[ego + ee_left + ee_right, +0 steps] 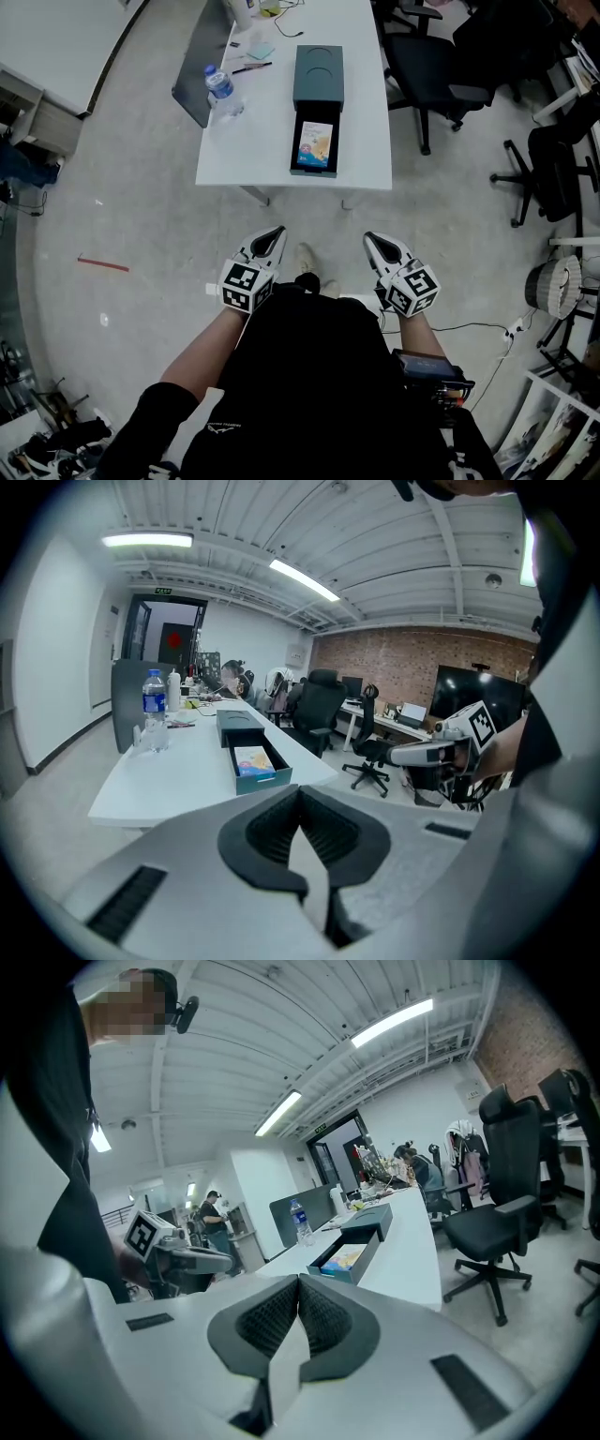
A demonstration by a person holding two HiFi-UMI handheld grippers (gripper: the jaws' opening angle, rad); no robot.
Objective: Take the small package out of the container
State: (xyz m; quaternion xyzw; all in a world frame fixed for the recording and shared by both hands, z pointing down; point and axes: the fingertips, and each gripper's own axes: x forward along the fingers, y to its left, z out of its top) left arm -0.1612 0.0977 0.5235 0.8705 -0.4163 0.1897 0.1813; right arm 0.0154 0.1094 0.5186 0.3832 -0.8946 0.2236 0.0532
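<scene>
The left gripper (274,233) and right gripper (373,238) sit closed; nothing held.

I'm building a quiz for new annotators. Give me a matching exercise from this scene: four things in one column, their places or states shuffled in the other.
Things:
1. water bottle
2. small package
3. left gripper
4. office chair

Places or states:
A. shut and empty, short of the table
B. on the floor at the table's right side in the head view
C. lying in the open container
D. standing upright near the table's left edge

Pairs: 1-D, 2-C, 3-A, 4-B.
</scene>
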